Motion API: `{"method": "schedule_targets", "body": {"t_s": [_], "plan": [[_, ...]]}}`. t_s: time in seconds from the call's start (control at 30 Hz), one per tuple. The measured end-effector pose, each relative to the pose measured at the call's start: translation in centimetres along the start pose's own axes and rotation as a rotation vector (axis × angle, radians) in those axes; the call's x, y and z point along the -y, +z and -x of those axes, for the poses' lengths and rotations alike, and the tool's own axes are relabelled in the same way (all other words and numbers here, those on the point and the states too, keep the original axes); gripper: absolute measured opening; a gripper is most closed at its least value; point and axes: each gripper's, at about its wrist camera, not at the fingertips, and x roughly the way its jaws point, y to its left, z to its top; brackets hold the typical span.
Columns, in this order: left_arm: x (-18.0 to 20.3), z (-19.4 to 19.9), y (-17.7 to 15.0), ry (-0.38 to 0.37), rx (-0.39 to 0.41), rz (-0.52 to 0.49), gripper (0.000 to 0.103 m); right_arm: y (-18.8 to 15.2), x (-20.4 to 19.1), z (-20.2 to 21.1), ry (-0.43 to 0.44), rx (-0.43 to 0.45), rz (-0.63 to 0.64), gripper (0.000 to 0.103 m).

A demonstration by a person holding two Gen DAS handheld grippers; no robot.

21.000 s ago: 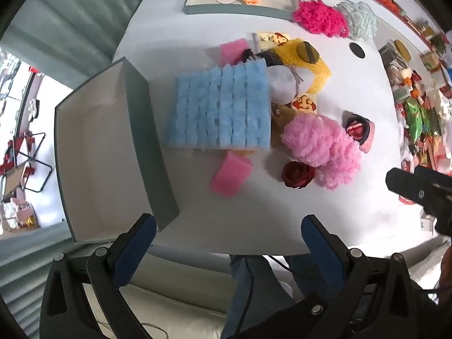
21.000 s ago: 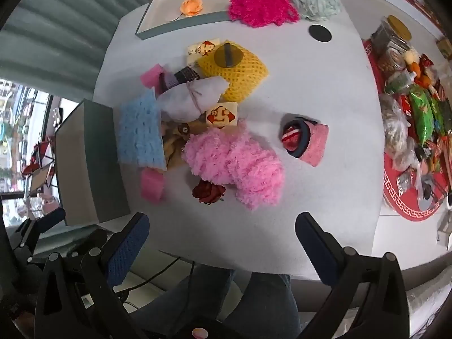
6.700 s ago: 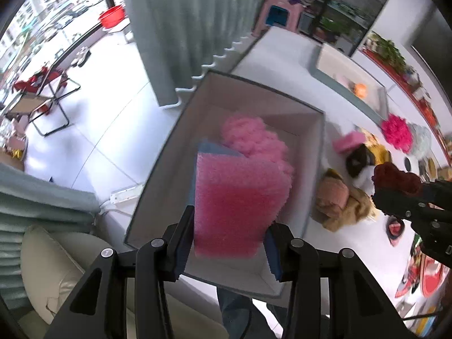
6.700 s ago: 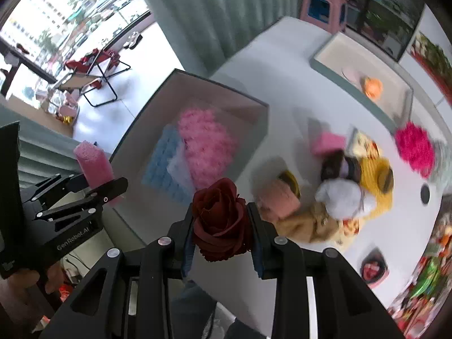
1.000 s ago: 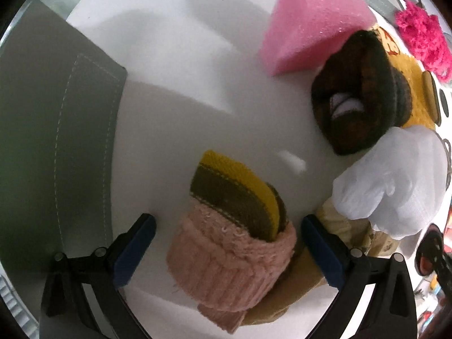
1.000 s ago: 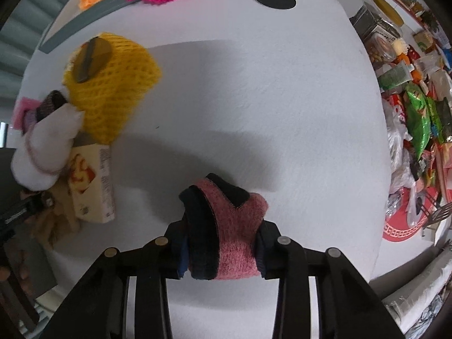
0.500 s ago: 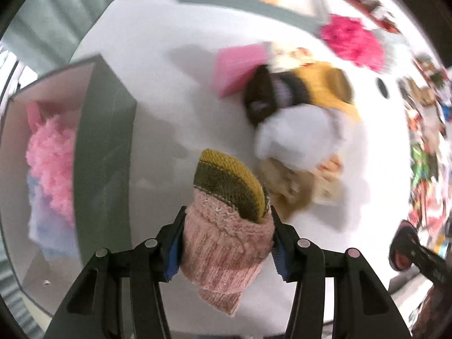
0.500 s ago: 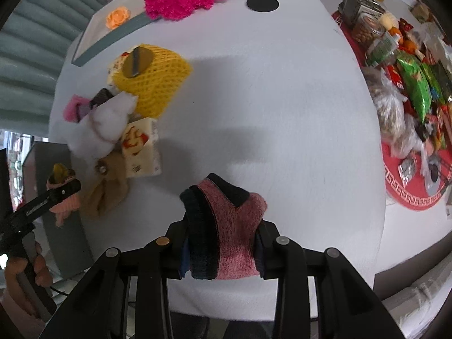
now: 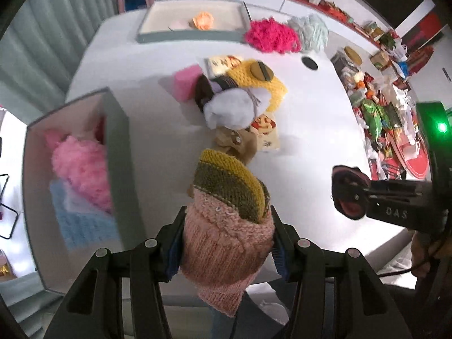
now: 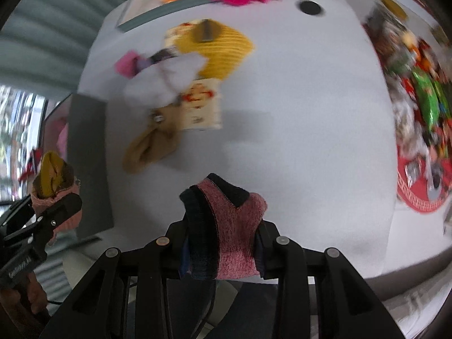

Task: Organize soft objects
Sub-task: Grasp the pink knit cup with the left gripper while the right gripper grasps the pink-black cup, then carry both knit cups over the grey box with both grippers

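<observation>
Now lifted clear of the white worktop [image 9: 296, 152]: pink-and-mustard knitted sock bundle [image 9: 226, 217] pinched in left fingers [image 9: 275, 250], red-and-black sock roll [image 10: 223, 231] pinched in right fingers [image 10: 260, 250]. Next likely stop: grey open box [image 9: 118, 152], left of frame.

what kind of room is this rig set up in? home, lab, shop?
Probably a staged room in a shop or showroom rather than a home. A white table holds soft props, a side surface is crowded with packaged snacks, and pleated curtains hang beside a window onto a street.

White table [image 9: 296, 152], perhaps grey curtains [image 9: 42, 42]
</observation>
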Motion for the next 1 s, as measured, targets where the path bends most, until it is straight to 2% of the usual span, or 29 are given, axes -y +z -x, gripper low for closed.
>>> {"method": "schedule_targets", "body": {"t_s": [0.1, 0.43, 0.73, 1.0], "plan": [[-0.6, 0.1, 0.6, 0.013, 0.044, 0.034, 0.053, 0.9, -2.4, 0.7, -0.004, 0.02, 0.069, 0.038], [-7.2, 3.9, -2.0, 0.092, 0.162, 0.243, 0.053, 2.6, -9.9, 1.4, -0.011, 0.05, 0.266, 0.038], [-11.5, 5.1, -4.8, 0.138, 0.186, 0.374, 0.053, 2.8, -16.1, 0.1, -0.003, 0.033, 0.423, 0.038], [-14.1, 5.8, -6.2, 0.163, 0.203, 0.422, 0.053, 2.4, -20.2, -0.7, 0.003, 0.032, 0.511, 0.038]]}}
